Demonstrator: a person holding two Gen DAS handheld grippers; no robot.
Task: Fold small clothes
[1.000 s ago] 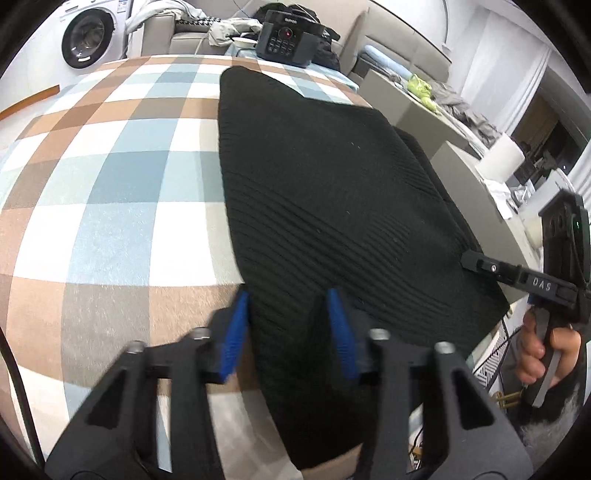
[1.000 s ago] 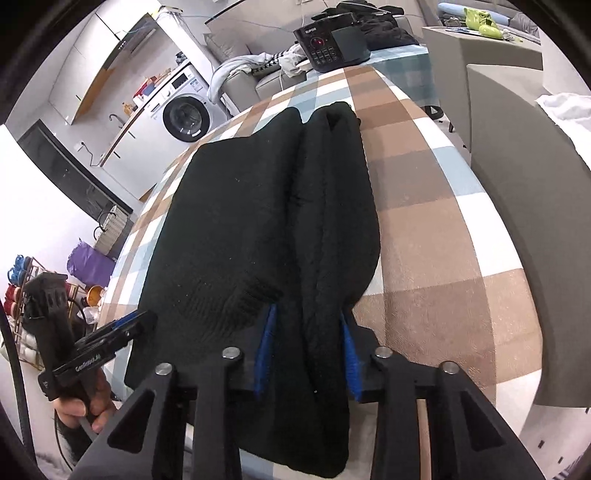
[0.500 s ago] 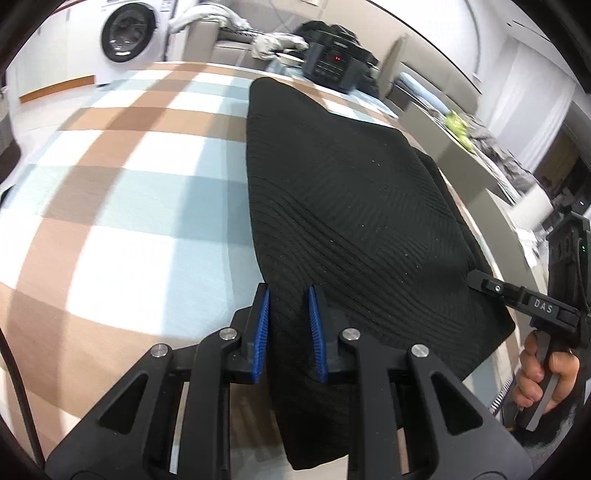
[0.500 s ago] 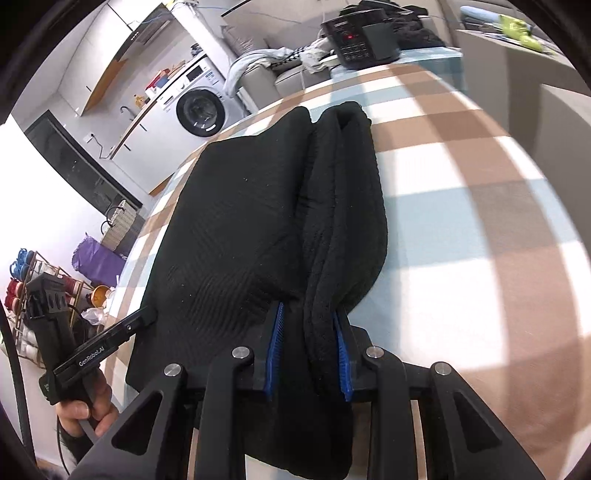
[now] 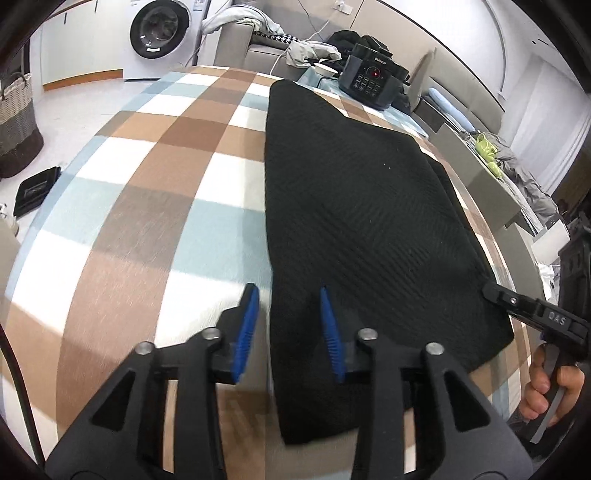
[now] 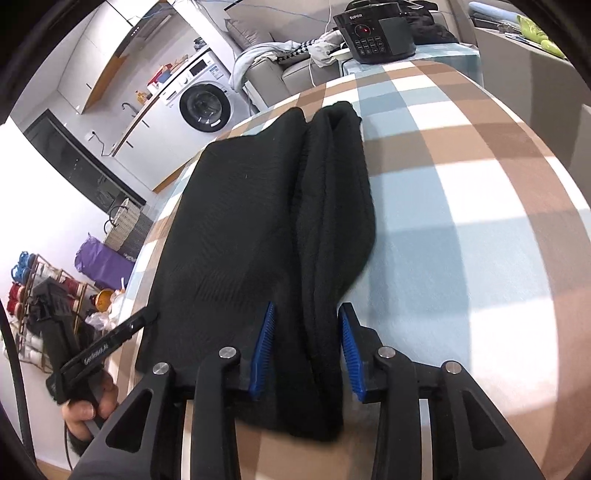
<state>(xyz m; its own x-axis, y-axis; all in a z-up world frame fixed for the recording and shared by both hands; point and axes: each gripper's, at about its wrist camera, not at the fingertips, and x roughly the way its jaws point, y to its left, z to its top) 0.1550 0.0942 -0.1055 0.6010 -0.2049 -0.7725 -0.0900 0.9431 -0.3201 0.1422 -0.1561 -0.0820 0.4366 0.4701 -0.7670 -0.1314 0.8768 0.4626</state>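
A black knit garment [image 5: 351, 192] lies flat on the checked tablecloth [image 5: 147, 184], its right side folded into a thick ridge [image 6: 332, 206]. My left gripper [image 5: 288, 291] hovers over the garment's near left edge. Its jaws are opening, and the edge lies between the blue pads [image 5: 245, 328] without being pinched. My right gripper [image 6: 307, 308] straddles the near end of the folded ridge. Its jaws are opening too, and the cloth lies loose between them. Each view shows the other gripper at the garment's far corner: the right gripper [image 5: 496, 292] and the left gripper [image 6: 146, 319].
A black electric cooker [image 5: 373, 75] stands at the table's far end. Behind it are a sofa with laundry and a washing machine [image 5: 159, 33]. A woven basket [image 5: 14, 122] sits on the floor at left. Grey chairs [image 5: 487, 177] line the right side.
Half a second ago both grippers were pinched on the garment's near edge. Both pairs of jaws have since spread apart, and the left view has shifted sideways along the table.
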